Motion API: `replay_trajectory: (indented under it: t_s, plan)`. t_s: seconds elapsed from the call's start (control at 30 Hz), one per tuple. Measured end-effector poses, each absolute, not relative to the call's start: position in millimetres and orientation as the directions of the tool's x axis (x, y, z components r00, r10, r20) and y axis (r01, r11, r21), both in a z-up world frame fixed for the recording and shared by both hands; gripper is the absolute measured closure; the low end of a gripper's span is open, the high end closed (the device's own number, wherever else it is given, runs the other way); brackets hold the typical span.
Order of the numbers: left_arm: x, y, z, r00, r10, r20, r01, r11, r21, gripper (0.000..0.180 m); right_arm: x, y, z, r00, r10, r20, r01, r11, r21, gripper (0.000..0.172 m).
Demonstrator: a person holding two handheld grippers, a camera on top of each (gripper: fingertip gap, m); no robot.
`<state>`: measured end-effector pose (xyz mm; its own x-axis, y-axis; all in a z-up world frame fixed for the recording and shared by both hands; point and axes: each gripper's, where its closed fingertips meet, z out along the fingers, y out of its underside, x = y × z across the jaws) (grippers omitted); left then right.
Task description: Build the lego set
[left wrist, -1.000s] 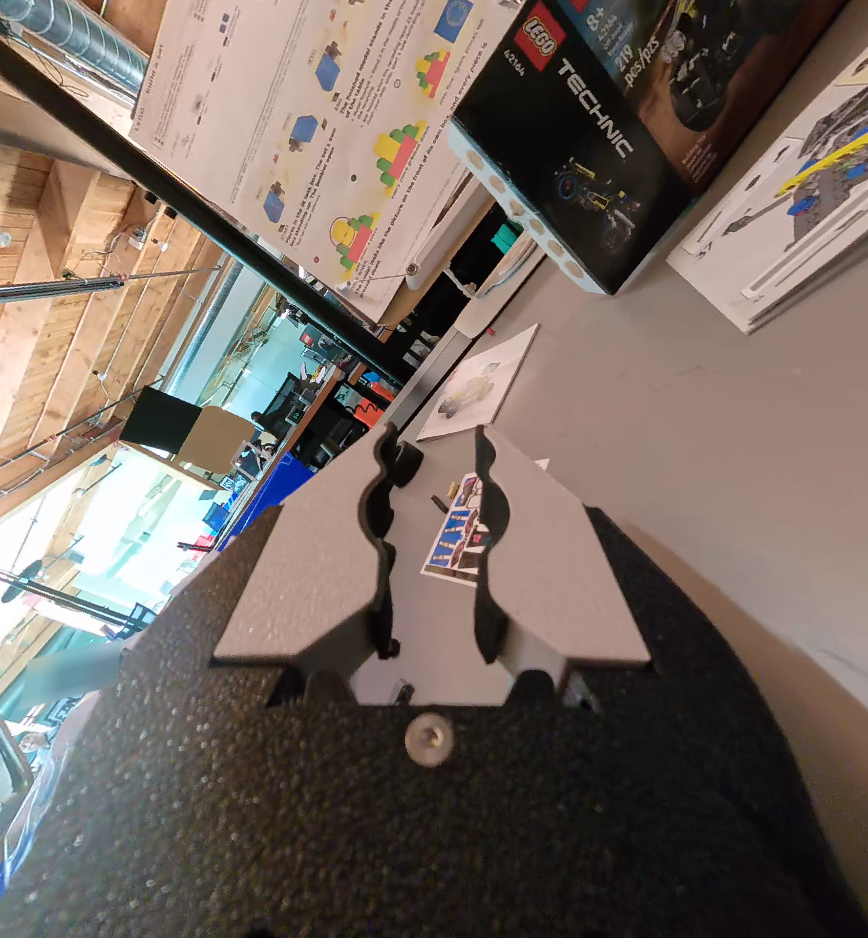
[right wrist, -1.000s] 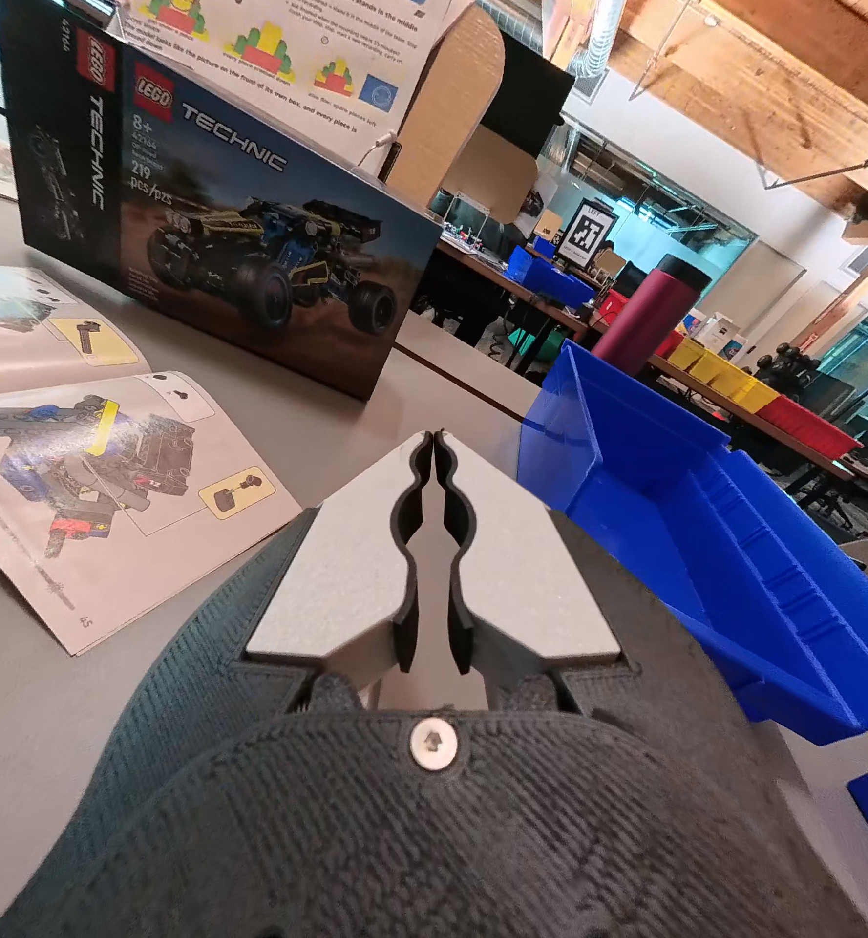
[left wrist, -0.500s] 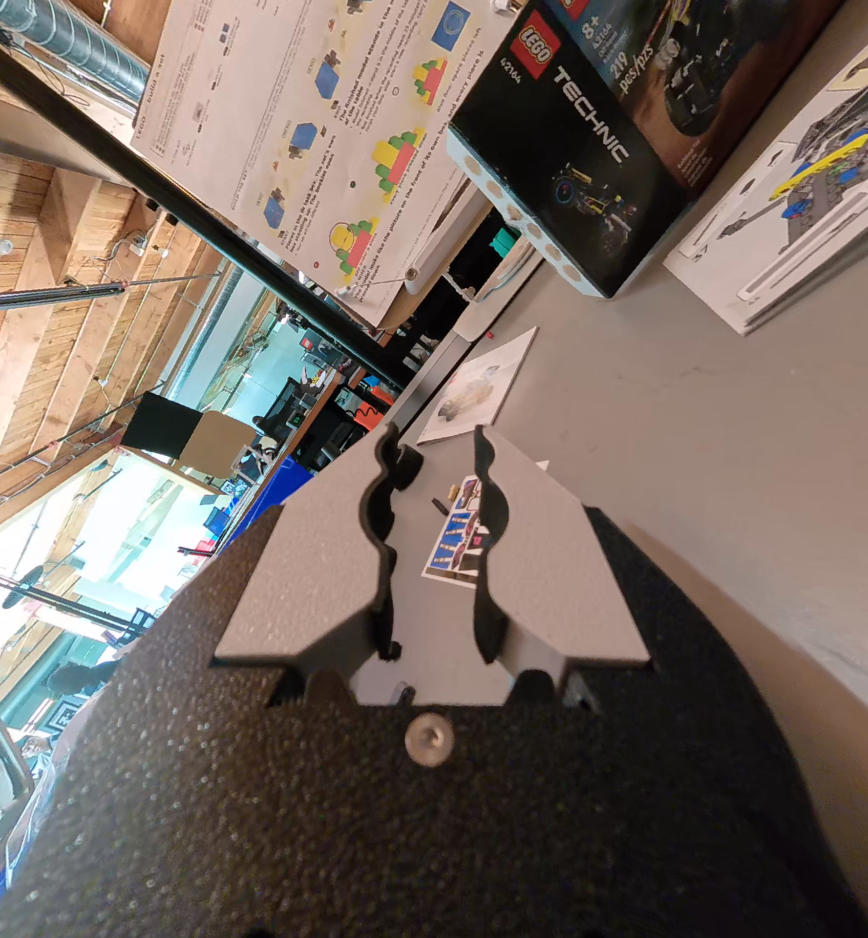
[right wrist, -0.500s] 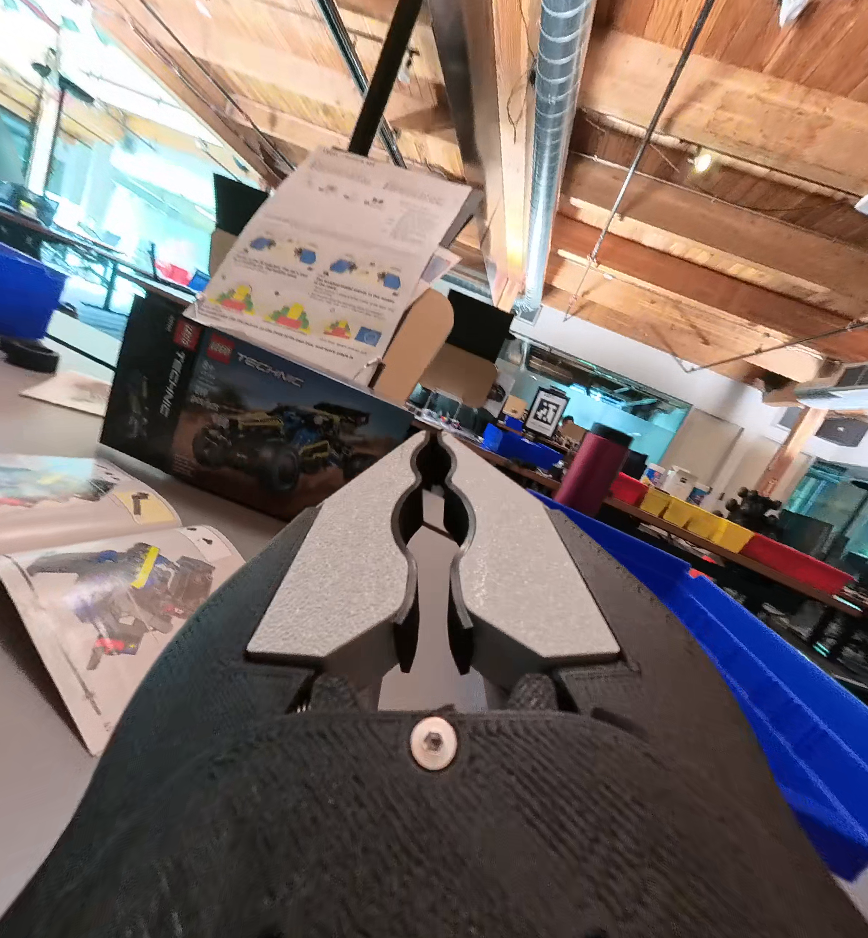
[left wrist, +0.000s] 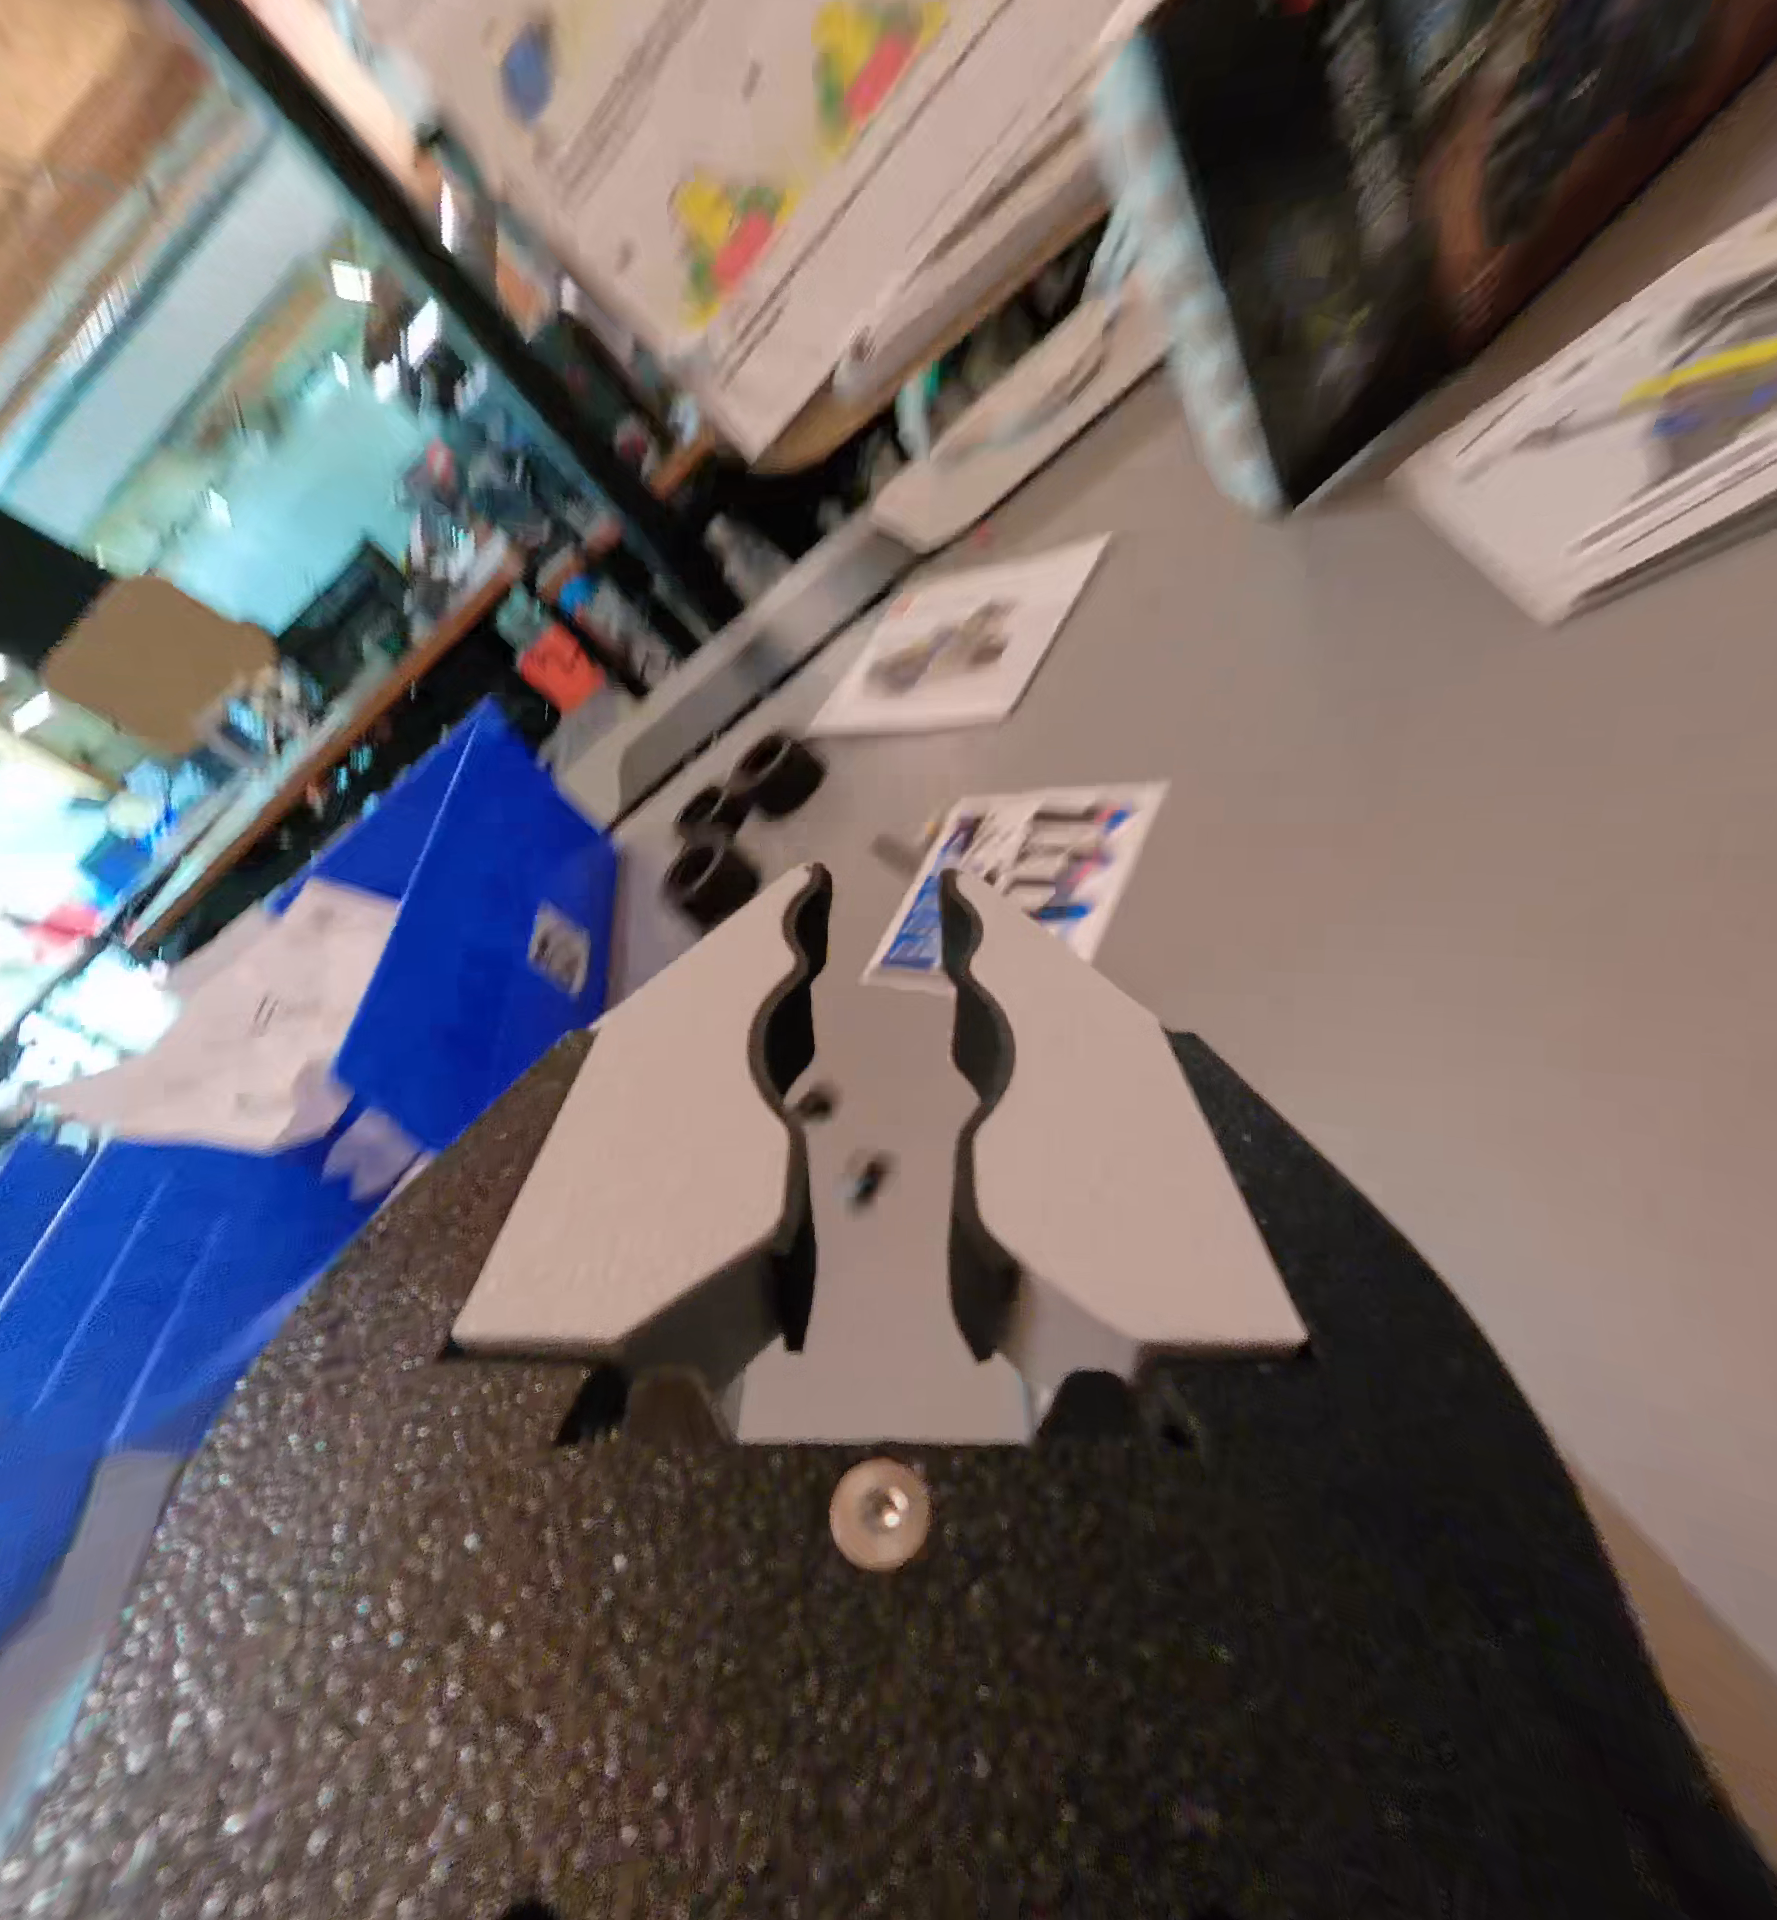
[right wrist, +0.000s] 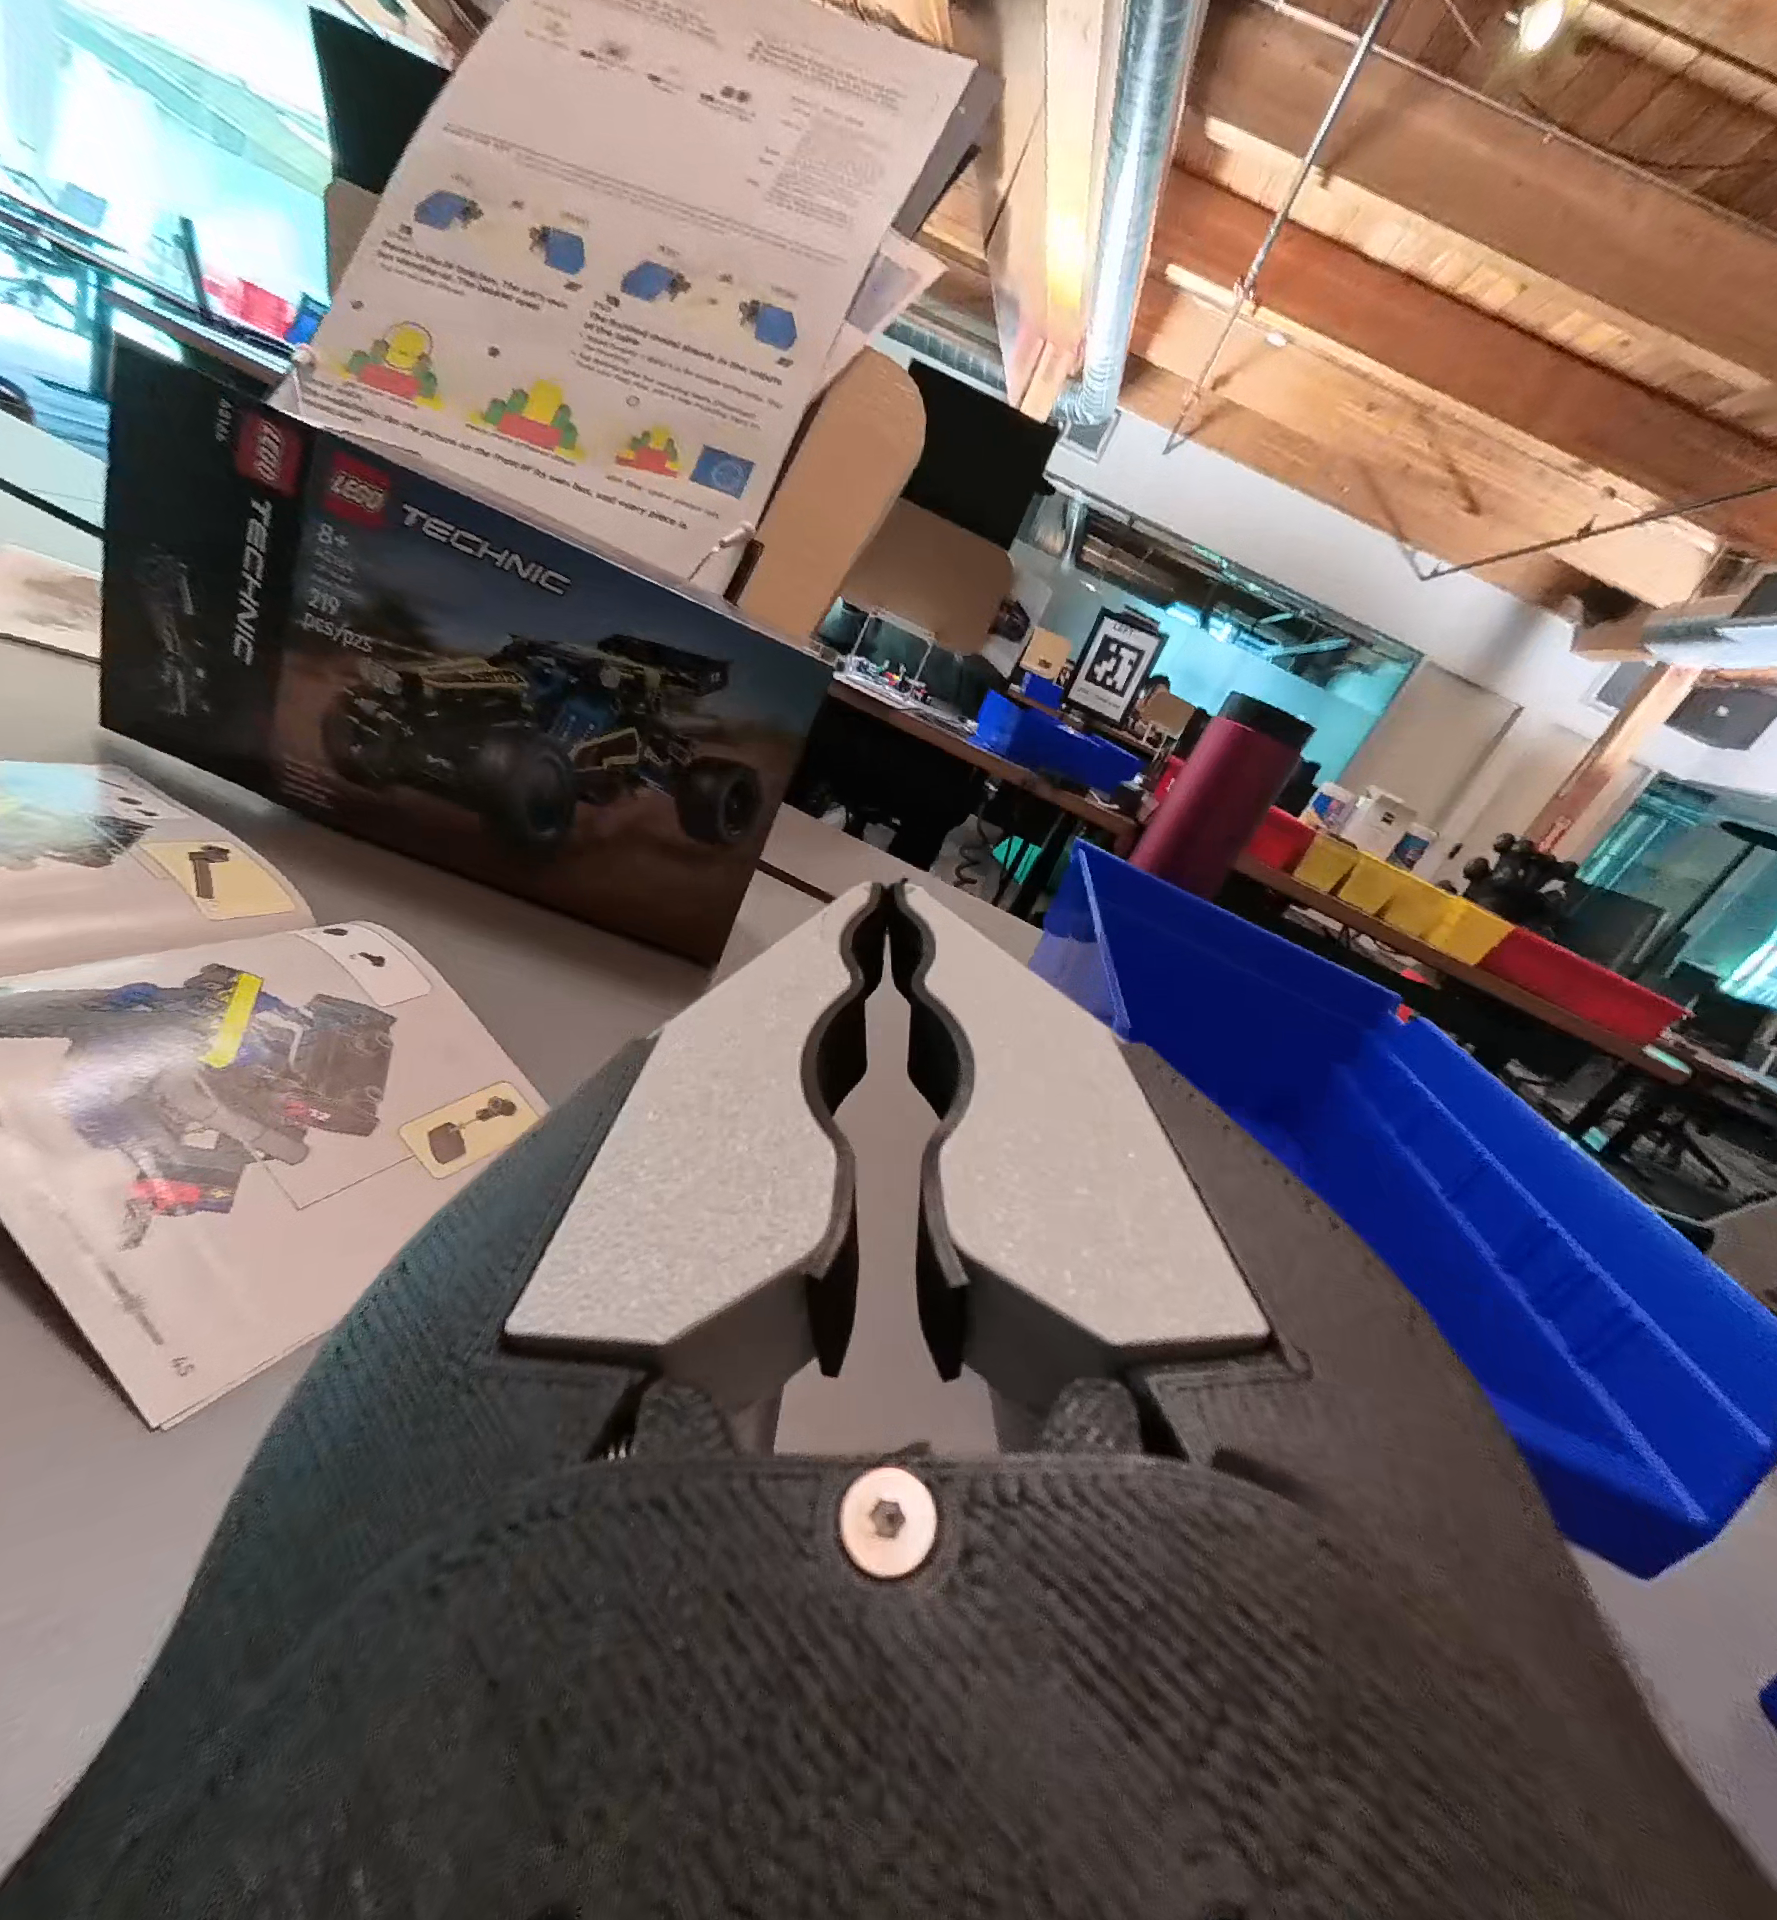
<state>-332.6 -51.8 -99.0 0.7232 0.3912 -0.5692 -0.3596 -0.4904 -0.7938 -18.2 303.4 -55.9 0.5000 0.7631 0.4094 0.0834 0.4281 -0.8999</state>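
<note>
Workshop, grey table (left wrist: 1486,935) strewn for building. Left gripper (left wrist: 879,883) parted, holding nothing, narrower than a second ago, swung toward sticker sheet (left wrist: 1060,862) and black tyres (left wrist: 749,800). Right gripper (right wrist: 889,896) shut on nothing, unchanged, now tilted up between open booklet (right wrist: 188,1060) and blue bin (right wrist: 1435,1143), kit box (right wrist: 427,644) beyond.

Your grey table (right wrist: 53,1558) is busy: a dark toy box (right wrist: 448,707) stands at ten o'clock with a printed sheet (right wrist: 635,239) propped behind it. An open booklet (right wrist: 188,1091) lies at nine o'clock, a blue bin (right wrist: 1486,1195) at three. In the blurred left view, black tyres (left wrist: 749,821) sit at twelve o'clock beside a sticker sheet (left wrist: 1071,862).
</note>
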Motion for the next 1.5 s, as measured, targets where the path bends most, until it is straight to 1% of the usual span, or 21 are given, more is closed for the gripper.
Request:
replay_trajectory:
  t_s: [0.07,0.13,0.2,0.27,0.4,0.43,0.47,0.53,0.63,0.7,0.77,0.9,1.0,1.07,1.13,1.27,1.37,1.43,1.5]
  plan:
    - [-370,-90,-99,0.716,0.43,-0.549,-0.255,-0.572,-0.78,0.162,-19,306,-60,0.495,0.783,0.377,0.084,0.389,-0.917,0.172]
    - [-398,-123,-105,0.761,0.451,-0.467,-0.118,-0.611,-0.783,0.16,-18,310,-62,0.504,0.788,0.354,0.082,0.365,-0.928,0.172]
    - [-400,-133,-125,0.874,0.359,-0.327,-0.022,-0.642,-0.766,0.155,-20,310,-65,0.487,0.809,0.329,0.072,0.338,-0.938,0.172]
    - [-392,-128,-144,0.937,0.26,-0.234,0.001,-0.67,-0.742,0.151,-23,309,-69,0.465,0.832,0.303,0.077,0.303,-0.95,0.172]
    - [-386,-109,-182,0.972,0.136,-0.193,-0.022,-0.76,-0.649,0.151,-26,304,-69,0.438,0.836,0.33,0.073,0.332,-0.94,0.172]
    - [-385,-101,-182,0.974,0.133,-0.182,-0.023,-0.744,-0.668,0.155,-28,301,-70,0.426,0.839,0.339,0.077,0.339,-0.937,0.172]
    - [-382,-94,-182,0.982,0.115,-0.152,-0.02,-0.728,-0.685,0.154,-29,299,-71,0.411,0.843,0.348,0.084,0.345,-0.935,0.172]
    - [-380,-89,-185,0.988,0.119,-0.102,0.019,-0.736,-0.677,0.176,-32,295,-73,0.39,0.841,0.375,0.098,0.367,-0.925,0.172]
    - [-365,-84,-185,0.992,0.122,-0.034,0.072,-0.758,-0.648,0.176,-35,292,-75,0.376,0.827,0.418,0.125,0.402,-0.907,0.172]
    - [-330,-66,-177,0.998,0.055,0.018,0.053,-0.74,-0.67,0.176,-37,291,-78,0.365,0.821,0.439,0.151,0.414,-0.898,0.172]
    - [-279,-43,-173,0.996,-0.071,0.045,-0.02,-0.717,-0.697,0.176,-40,289,-80,0.351,0.819,0.455,0.166,0.424,-0.891,0.172]
    - [-208,-4,-173,0.973,-0.225,-0.058,-0.197,-0.664,-0.722,0.176,-41,290,-81,0.359,0.805,0.472,0.187,0.433,-0.882,0.172]
    - [-175,16,-173,0.956,-0.29,-0.048,-0.229,-0.63,-0.742,0.176,-40,291,-83,0.363,0.8,0.478,0.199,0.434,-0.878,0.172]
    - [-173,21,-183,0.958,-0.281,-0.051,-0.231,-0.657,-0.717,0.175,-39,291,-81,0.374,0.797,0.475,0.191,0.435,-0.88,0.172]
    - [-172,24,-185,0.962,-0.271,-0.044,-0.216,-0.649,-0.73,0.174,-39,291,-80,0.37,0.806,0.463,0.181,0.426,-0.886,0.172]
    - [-179,21,-184,0.969,-0.245,-0.037,-0.193,-0.652,-0.733,0.16,-37,294,-80,0.383,0.806,0.452,0.181,0.414,-0.892,0.172]
    - [-192,12,-168,0.973,-0.226,-0.048,-0.181,-0.619,-0.765,0.151,-37,294,-80,0.381,0.805,0.455,0.182,0.417,-0.891,0.172]
    - [-228,-3,-152,0.984,-0.146,-0.105,-0.173,-0.615,-0.769,0.151,-37,294,-81,0.38,0.805,0.456,0.186,0.417,-0.89,0.172]
    - [-294,-29,-139,0.977,0.025,-0.213,-0.145,-0.655,-0.742,0.152,-37,294,-80,0.382,0.804,0.455,0.18,0.418,-0.89,0.172]
